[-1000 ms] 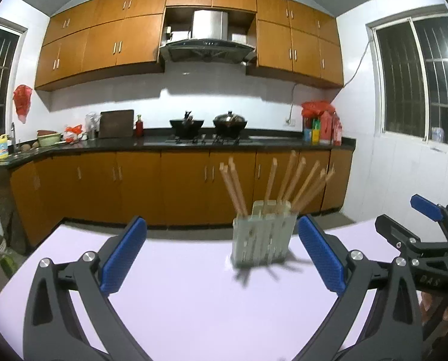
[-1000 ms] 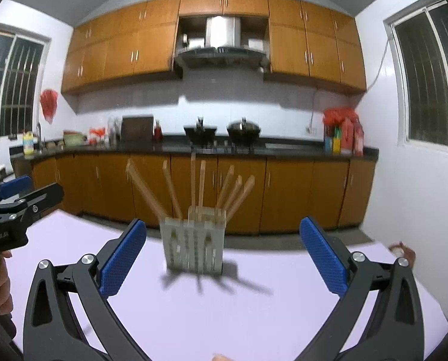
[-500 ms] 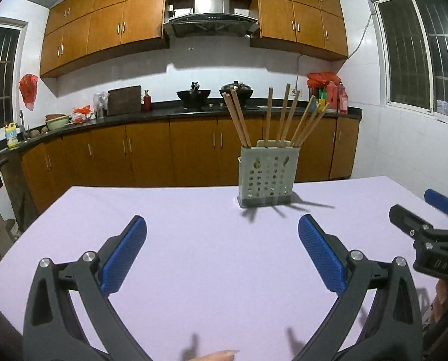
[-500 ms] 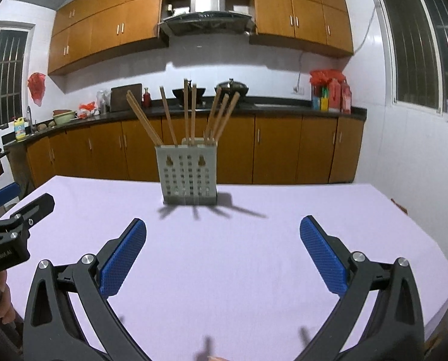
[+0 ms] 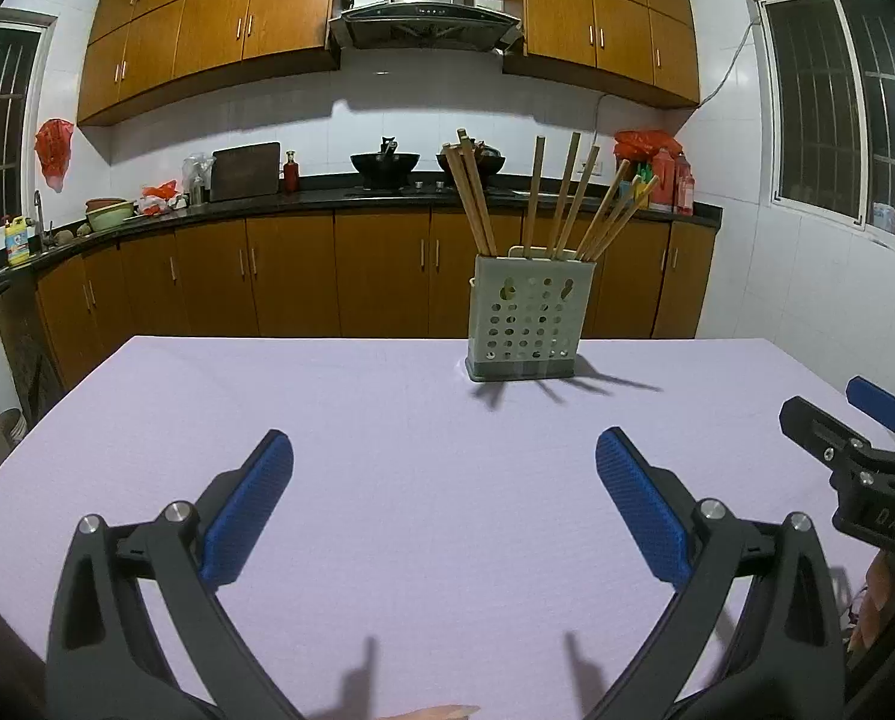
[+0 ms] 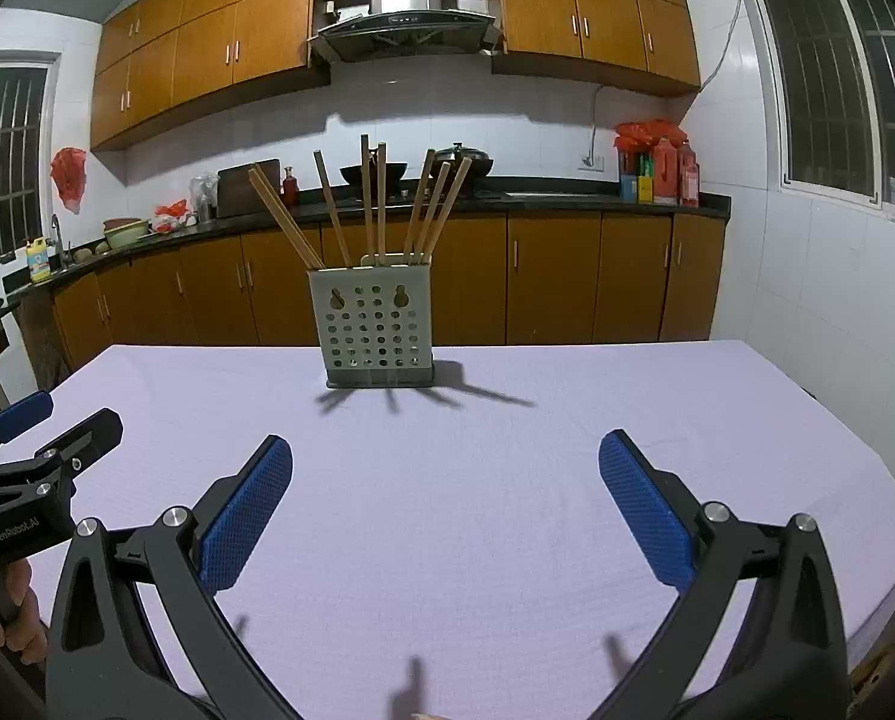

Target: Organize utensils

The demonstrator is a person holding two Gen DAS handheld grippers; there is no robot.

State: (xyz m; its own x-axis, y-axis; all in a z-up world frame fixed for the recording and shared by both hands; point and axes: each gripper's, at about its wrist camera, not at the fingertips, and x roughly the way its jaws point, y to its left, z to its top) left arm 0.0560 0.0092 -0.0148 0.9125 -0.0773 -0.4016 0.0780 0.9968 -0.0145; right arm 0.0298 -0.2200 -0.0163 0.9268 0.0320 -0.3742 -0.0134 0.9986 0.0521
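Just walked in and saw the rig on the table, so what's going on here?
A person holds a two-finger gripper in each hand over a purple-covered table. The left gripper and right gripper are both open and empty. Ahead stands a perforated grey utensil holder with wooden chopsticks upright or leaning in it. Neither gripper is touching it, and no loose utensils show on the table.

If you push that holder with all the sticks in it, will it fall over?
Probably it slides first: the holder stands upright on a flat, wide base on the cloth-covered table. It looks like light plastic, so a high push might tip it. The chopsticks lean loosely and would likely rattle.
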